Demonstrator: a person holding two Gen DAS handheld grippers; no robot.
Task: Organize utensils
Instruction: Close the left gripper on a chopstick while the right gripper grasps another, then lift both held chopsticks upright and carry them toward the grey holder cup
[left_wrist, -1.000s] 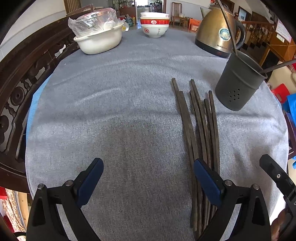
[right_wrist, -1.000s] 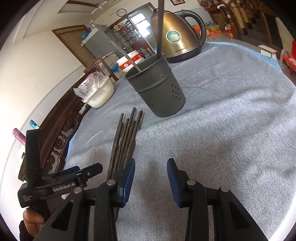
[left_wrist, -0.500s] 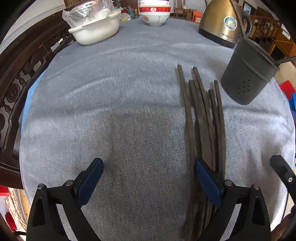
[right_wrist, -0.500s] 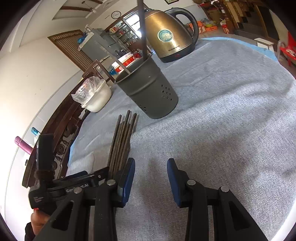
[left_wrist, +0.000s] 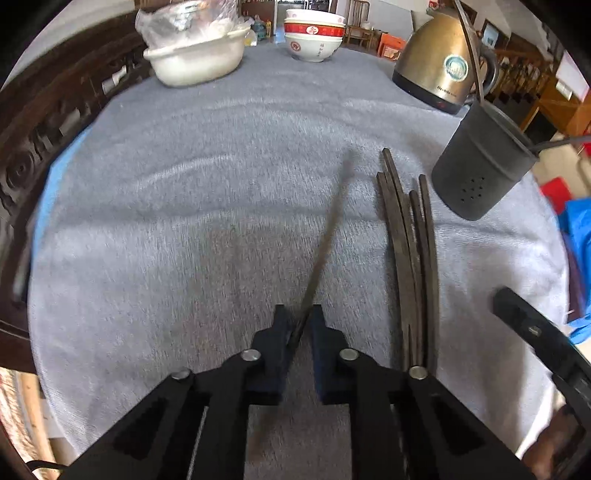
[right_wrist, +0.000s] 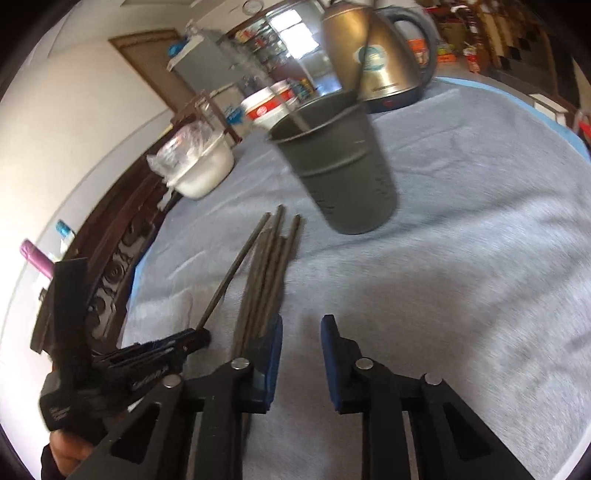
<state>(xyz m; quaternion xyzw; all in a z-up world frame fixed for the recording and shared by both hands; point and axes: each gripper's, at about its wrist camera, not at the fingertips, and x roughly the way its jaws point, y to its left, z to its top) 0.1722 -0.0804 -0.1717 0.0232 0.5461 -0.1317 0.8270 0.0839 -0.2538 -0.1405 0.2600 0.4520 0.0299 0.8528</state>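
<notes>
My left gripper (left_wrist: 298, 326) is shut on one dark chopstick (left_wrist: 325, 240), which points forward and is lifted off the cloth; it also shows in the right wrist view (right_wrist: 232, 271). Several more dark chopsticks (left_wrist: 410, 251) lie side by side on the grey cloth to its right, also seen in the right wrist view (right_wrist: 269, 266). A dark grey perforated utensil holder (left_wrist: 480, 170) stands beyond them with utensils in it, and shows in the right wrist view (right_wrist: 340, 166). My right gripper (right_wrist: 301, 338) is open and empty, beside the near ends of the lying chopsticks.
A gold kettle (left_wrist: 439, 62) stands behind the holder. A white basin with a plastic bag (left_wrist: 195, 55) and stacked red-and-white bowls (left_wrist: 314, 37) stand at the far edge. A dark carved wooden rail (left_wrist: 40, 140) runs along the left.
My left gripper has closed on one chopstick from the row and lifted it off the cloth to the left. My right gripper has stayed open and shifted slightly.
</notes>
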